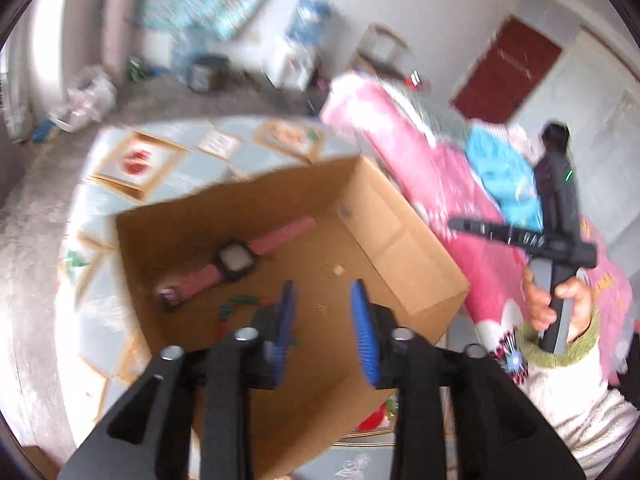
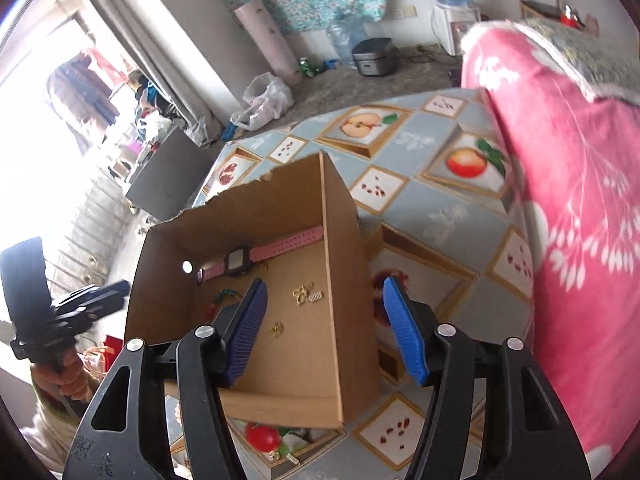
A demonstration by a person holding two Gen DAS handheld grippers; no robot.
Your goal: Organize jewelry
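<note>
An open cardboard box stands on the fruit-patterned tablecloth. Inside lie a pink-strapped digital watch, a red-green bead bracelet and small gold pieces. My left gripper is open and empty above the box; it also shows at the left of the right wrist view. My right gripper is open and empty, straddling the box's right wall; its body shows in the left wrist view. Small gold items lie on the cloth in front of the box.
A folded pink blanket lies right of the box on the table. The floor beyond holds a rice cooker, plastic bags and a water dispenser. The table edge curves behind the box.
</note>
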